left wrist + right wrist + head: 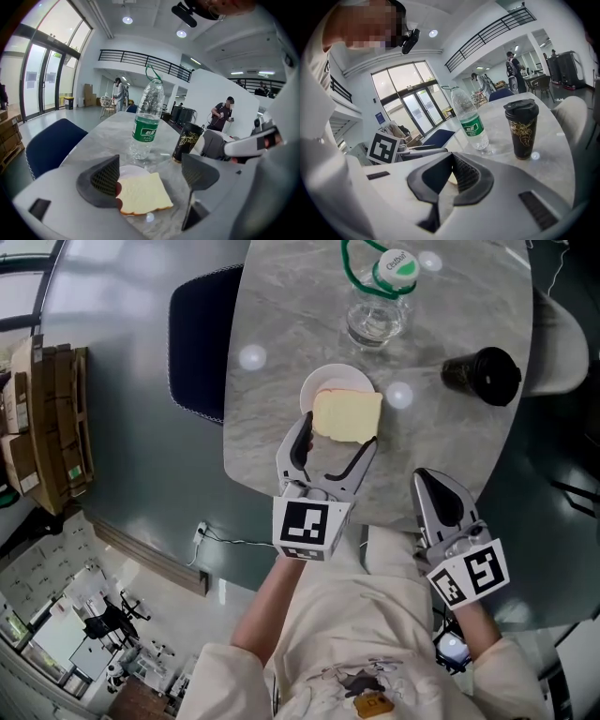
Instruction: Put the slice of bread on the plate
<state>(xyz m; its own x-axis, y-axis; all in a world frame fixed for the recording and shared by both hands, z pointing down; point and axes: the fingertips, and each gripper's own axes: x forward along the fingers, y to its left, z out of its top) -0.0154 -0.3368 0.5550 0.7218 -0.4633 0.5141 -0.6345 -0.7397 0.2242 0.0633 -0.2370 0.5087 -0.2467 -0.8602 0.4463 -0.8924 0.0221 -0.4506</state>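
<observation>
Judging progress: the slice of bread (pixel 347 415) already lies on the plate (pixel 323 382), so the main step looks done. It sits off-centre and hangs over the rim on the side nearest the person.
Left to do: probably only drawing the left gripper clear, and perhaps nudging the slice further onto the plate.
Left gripper (pixel 336 437): released. Its jaws stand wide apart on either side of the slice's near edge. In the left gripper view one jaw is just beside the bread's edge, whether touching I cannot tell, and the other is well apart from it, so nothing is pinched.
Right gripper (pixel 427 482): clenched on nothing, jaws together. It hangs off the near edge of the table (pixel 281 334), away from the plate.
Bread: a pale, soft-looking, roughly square slice with a thin tan crust, lying flat.
Plate: small, round, white and smooth, and barely wider than the slice.
Jaw pads: dark and wedge-shaped, with a ribbed or gridded gripping face.
Table: rounded top in grey, marble-like stone, polished enough to mirror the ceiling lights.
Bottle (pixel 380 301): clear, thin plastic with a green label, white cap and green loop. It stands upright beyond the plate.
Cup (pixel 483 374): a tall black cup with a lid and gold pattern, upright and off to the right.
</observation>
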